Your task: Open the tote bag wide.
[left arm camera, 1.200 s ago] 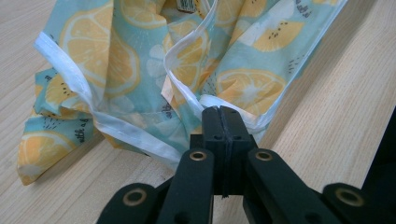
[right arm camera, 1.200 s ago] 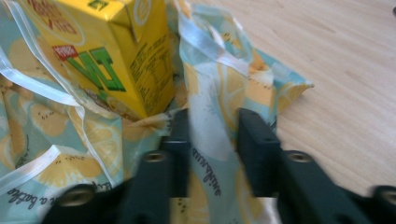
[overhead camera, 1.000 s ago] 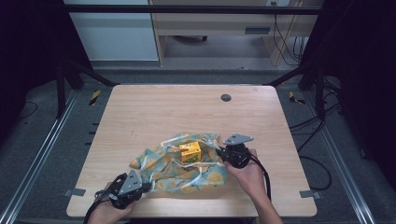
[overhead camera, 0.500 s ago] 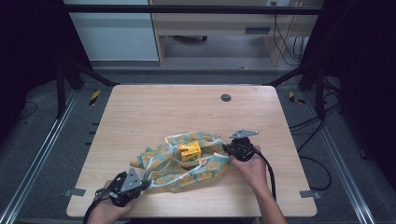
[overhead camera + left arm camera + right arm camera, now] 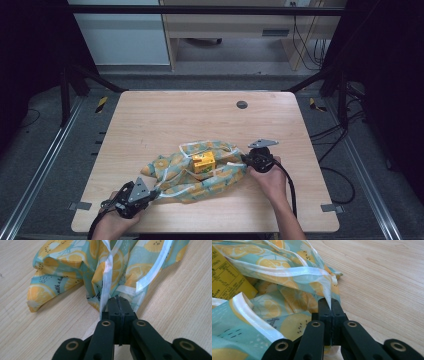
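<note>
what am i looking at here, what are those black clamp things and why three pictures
There is no robot here. A person at a wooden table holds a hand tool in each hand, each ending in two black jaws that pinch like tongs. The high view looks down from above the person's side: the left gripper sits at the near left edge, the right gripper toward the right. The other two pictures come from small cameras riding on the tools, looking along their jaws.

On the table lies a crumpled cloth printed with lemons on teal, with a white hem. A small yellow box rests on it, and a dark round disc sits near the far edge.

In the left gripper view, the left gripper is shut on the cloth's edge. In the right gripper view, the right gripper pinches a corner of the hem.
</note>
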`<state>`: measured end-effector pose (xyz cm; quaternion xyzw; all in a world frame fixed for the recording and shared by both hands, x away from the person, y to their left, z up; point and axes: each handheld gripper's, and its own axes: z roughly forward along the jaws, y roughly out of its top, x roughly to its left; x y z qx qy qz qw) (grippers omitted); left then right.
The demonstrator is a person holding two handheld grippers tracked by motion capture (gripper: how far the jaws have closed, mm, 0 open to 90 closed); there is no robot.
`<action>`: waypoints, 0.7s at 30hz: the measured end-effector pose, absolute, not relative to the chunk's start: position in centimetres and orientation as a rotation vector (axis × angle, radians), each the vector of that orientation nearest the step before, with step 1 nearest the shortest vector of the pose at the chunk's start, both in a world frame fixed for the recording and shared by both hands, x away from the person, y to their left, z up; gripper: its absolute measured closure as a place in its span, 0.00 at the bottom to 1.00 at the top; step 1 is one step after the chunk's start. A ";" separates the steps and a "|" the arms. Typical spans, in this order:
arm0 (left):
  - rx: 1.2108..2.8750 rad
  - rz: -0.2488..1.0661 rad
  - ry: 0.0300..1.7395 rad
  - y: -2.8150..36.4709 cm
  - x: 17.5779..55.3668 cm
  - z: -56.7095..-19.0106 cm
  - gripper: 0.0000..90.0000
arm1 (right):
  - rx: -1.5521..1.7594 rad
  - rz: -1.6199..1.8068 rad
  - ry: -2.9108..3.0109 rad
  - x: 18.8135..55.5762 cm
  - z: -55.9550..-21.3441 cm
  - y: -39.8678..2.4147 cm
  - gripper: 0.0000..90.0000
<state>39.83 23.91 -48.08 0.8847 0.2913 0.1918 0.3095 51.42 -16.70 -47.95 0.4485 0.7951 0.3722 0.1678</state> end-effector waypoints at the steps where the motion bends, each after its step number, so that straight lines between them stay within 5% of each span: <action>1: 2.338 0.510 0.770 23.9 39.9 -48.1 1.00 | 1.274 1.054 2.259 51.4 -47.9 -16.8 1.00; 16: 2.309 0.518 0.791 24.5 39.8 -47.8 1.00 | 1.249 1.054 2.247 51.0 -48.0 -16.8 1.00; 21: 2.255 0.526 0.788 24.5 39.5 -47.3 0.99 | 1.210 1.103 2.224 50.5 -47.3 -16.5 0.91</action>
